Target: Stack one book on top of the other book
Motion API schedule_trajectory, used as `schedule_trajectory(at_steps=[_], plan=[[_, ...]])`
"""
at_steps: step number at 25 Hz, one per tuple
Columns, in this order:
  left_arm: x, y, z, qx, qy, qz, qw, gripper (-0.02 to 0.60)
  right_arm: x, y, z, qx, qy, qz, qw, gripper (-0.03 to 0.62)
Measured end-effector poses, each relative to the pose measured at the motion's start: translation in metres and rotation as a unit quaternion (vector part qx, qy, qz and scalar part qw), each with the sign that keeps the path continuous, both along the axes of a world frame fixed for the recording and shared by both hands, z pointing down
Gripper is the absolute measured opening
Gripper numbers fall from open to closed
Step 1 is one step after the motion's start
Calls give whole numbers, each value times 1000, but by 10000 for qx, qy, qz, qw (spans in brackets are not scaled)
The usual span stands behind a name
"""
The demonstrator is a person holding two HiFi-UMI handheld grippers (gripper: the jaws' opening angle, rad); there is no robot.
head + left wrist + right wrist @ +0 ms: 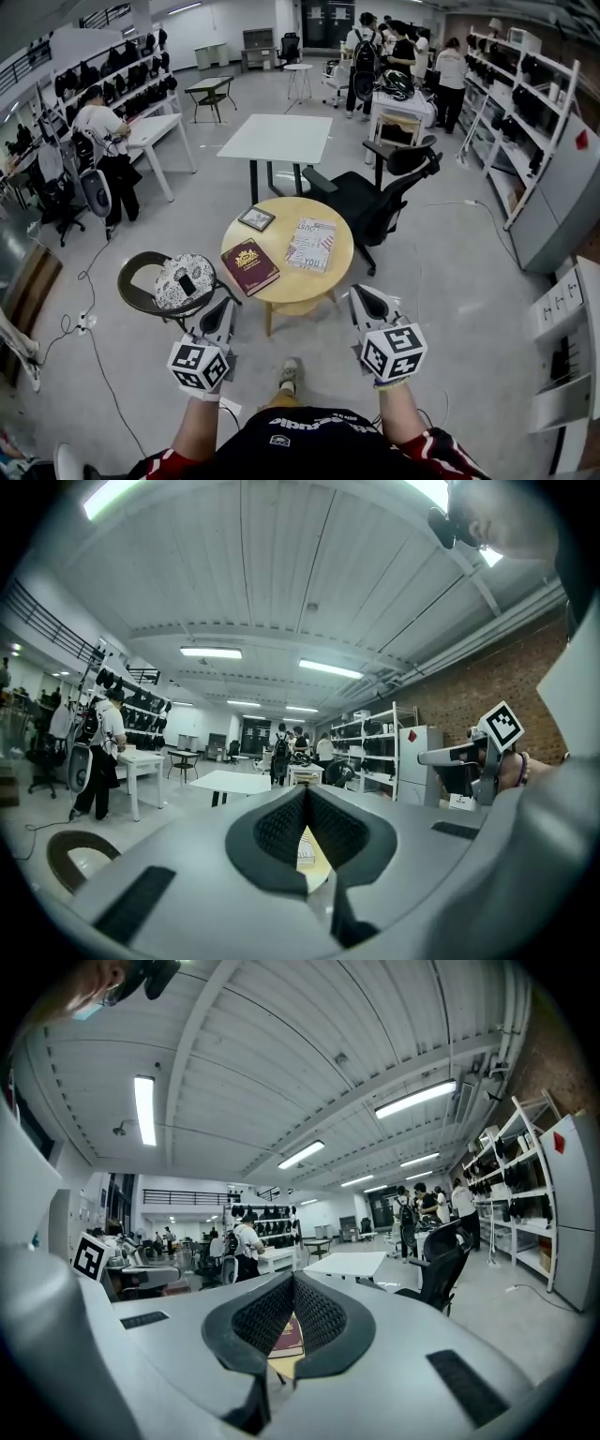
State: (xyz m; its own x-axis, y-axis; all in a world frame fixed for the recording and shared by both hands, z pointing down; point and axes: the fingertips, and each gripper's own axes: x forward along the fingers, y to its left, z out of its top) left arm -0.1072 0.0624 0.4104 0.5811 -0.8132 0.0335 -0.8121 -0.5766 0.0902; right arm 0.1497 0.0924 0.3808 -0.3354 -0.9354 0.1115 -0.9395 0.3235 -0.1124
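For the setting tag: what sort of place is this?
Likely an open lab or workshop hall: white metal shelving racks holding dark gear, a white rectangular work table, a black swivel office chair.

Pale smooth wooden round table (298, 281); matt-covered maroon book (249, 266).

We look down on a round wooden table (302, 284) bearing a dark red book (249, 266) at left and a pale book (310, 245) at right, lying apart, with a small framed picture (256, 218) behind them. Our left gripper (225, 304) and right gripper (362, 294) hang at the table's near edge, jaws seemingly together. A black office chair (370, 202) stands beyond.
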Motion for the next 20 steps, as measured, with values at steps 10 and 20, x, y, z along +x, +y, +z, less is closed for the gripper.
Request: schedule_trajectory(at_steps=[10, 20], plan=[[-15, -52, 12, -174, 161, -217, 9995, 17, -13, -66, -11, 4, 250, -202, 9995, 29], [-31, -115, 27, -345, 245, -400, 9983, 17, -23, -130, -16, 21, 420, -302, 9987, 29]])
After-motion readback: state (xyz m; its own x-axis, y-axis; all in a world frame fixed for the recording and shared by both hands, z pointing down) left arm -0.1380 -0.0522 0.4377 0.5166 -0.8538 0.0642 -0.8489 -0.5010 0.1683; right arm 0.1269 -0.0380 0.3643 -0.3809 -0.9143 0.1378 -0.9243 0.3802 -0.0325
